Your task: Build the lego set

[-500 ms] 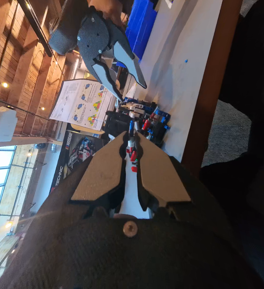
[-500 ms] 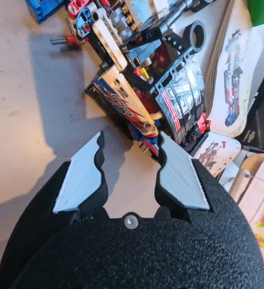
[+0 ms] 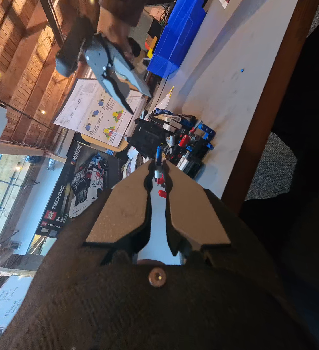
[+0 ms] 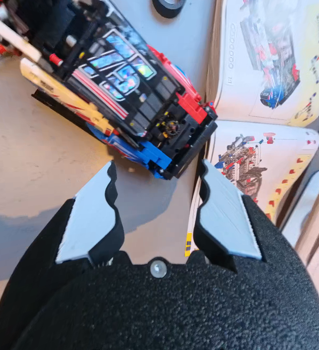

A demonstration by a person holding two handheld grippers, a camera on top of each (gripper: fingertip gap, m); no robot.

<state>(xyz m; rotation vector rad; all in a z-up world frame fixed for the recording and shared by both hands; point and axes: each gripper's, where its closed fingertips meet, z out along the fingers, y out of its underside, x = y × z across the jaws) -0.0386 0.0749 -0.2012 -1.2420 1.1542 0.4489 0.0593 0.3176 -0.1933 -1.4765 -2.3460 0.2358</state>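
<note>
Two tongs: we hold one in each hand over the white tabletop (image 3: 221, 91).
Left tongs (image 3: 158, 166): nearly together, clamped on a small piece stack (image 3: 158, 162) of blue, grey and red parts that stands out past the tips.
Loose red piece (image 3: 162, 193): we see it on the tabletop in the narrow gap between the left fingers, behind the held stack.
Right tongs (image 4: 156, 164): wide apart and holding nothing; in the left wrist view they hang in the air, blurred, above and beyond the left tips (image 3: 136, 98).
Lego car (image 4: 121, 91): it lies on the tabletop just ahead of the right tongs, its blue and black end closest to the tips and not touching either finger. From the left tongs it sits straight ahead, just past the held stack (image 3: 173, 140).
Instruction booklet (image 4: 268, 166): open, to the right of the right tongs, its page edge passing under the right finger.
Printed sheet (image 3: 96, 115): beyond the left tongs, to their left, behind the right tongs.
Set box (image 3: 79, 187): dark, with a car picture, to the left of the left tongs.
Blue bin (image 3: 175, 39): far ahead of the left tongs, on the tabletop.
Black tyre (image 4: 167, 7): beyond the car from the right tongs, partly cut off by the frame edge.
</note>
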